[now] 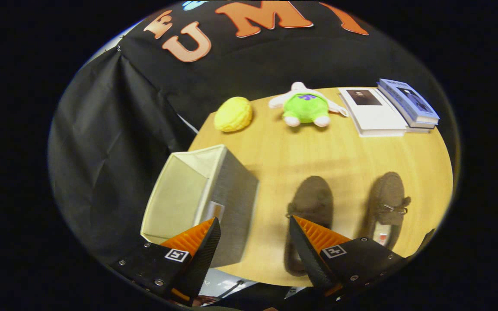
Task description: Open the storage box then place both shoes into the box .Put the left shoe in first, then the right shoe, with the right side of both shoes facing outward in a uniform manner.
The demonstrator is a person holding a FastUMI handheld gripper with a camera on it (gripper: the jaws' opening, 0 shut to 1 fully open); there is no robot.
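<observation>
A grey fabric storage box (231, 203) with a pale lining stands open on the wooden table (339, 155), just ahead of my left finger. Two dark brown shoes lie side by side to its right, toes pointing away. The nearer shoe (311, 201) is partly hidden behind my right finger (314, 246). The other shoe (387, 203), with a lace bow on top, lies further right. My gripper (254, 226) hangs open above the table, with bare table between the fingers and nothing held.
At the table's far side sit a yellow knitted ball (233, 114), a green and white plush toy (305, 107), a white book (372, 111) and a stack of blue books (409, 102). Black cloth walls stand behind the table and left of the box.
</observation>
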